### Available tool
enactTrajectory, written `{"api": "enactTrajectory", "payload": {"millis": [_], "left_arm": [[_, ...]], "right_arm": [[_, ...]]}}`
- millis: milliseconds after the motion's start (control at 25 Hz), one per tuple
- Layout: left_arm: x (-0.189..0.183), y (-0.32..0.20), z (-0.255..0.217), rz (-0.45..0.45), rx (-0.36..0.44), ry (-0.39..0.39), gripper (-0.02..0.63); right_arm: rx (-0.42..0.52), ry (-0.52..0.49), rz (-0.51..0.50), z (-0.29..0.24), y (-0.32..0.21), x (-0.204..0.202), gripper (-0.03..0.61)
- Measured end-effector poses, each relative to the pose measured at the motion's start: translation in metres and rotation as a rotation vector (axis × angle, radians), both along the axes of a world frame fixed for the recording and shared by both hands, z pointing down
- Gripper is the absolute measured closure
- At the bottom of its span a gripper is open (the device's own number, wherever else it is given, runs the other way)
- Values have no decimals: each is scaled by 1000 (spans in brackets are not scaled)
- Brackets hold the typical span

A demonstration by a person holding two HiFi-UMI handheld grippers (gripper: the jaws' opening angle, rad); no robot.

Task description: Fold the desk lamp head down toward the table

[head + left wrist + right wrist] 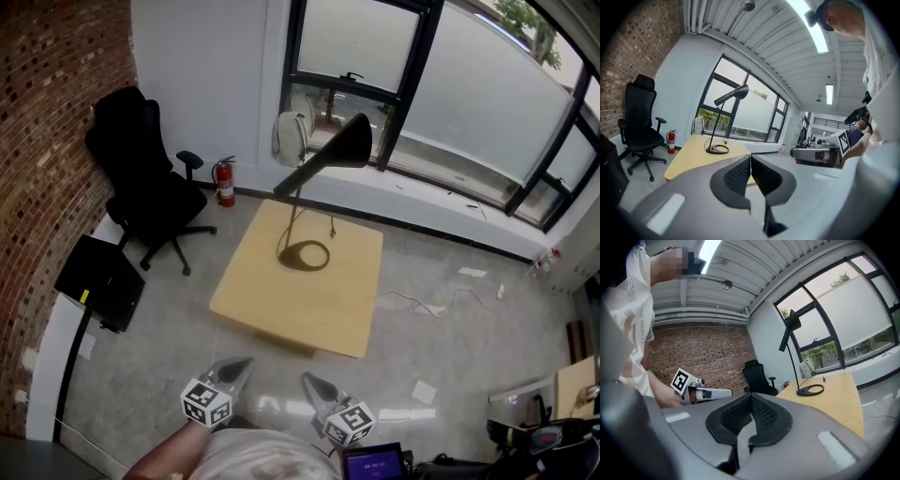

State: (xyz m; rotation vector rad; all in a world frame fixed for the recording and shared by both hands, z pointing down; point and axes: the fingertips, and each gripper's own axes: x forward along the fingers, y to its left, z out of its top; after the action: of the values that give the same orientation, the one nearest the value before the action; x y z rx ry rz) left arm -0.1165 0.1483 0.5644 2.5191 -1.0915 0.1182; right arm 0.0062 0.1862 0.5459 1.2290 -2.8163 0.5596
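Lamp head (328, 155) slants diagonally, wide end raised.

You have bright, even daylight pouring through the big windows (487, 103) beyond the far edge of the tabletop (319, 309). The lamp (328, 150) leaves only a small dark shadow hugging its base near that edge. Off the near edge the glossy floor (281, 408) throws back pale glare. In your gripper views a ceiling strip light (806, 23) burns out to white, straight lines bow toward black rounded corners, and the grey shells of the left gripper (751, 157) and right gripper (751, 397) go soft close to the lens. The head view bends its window frames too.
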Motion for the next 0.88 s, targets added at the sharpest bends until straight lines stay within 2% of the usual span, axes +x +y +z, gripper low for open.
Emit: {"api": "enactTrajectory", "payload": {"millis": [440,640,880], "left_arm": [[-11,-77,2,62,11,16,610],[-19,-101,6,92,4,32,611],[-23,-119,0,147,23,41,609]], "right_arm": [[-7,72,71,10,-71,-15,566],[8,105,93,6,-96,-26,565],[26,142,157,-6,-119,-22,566]]}}
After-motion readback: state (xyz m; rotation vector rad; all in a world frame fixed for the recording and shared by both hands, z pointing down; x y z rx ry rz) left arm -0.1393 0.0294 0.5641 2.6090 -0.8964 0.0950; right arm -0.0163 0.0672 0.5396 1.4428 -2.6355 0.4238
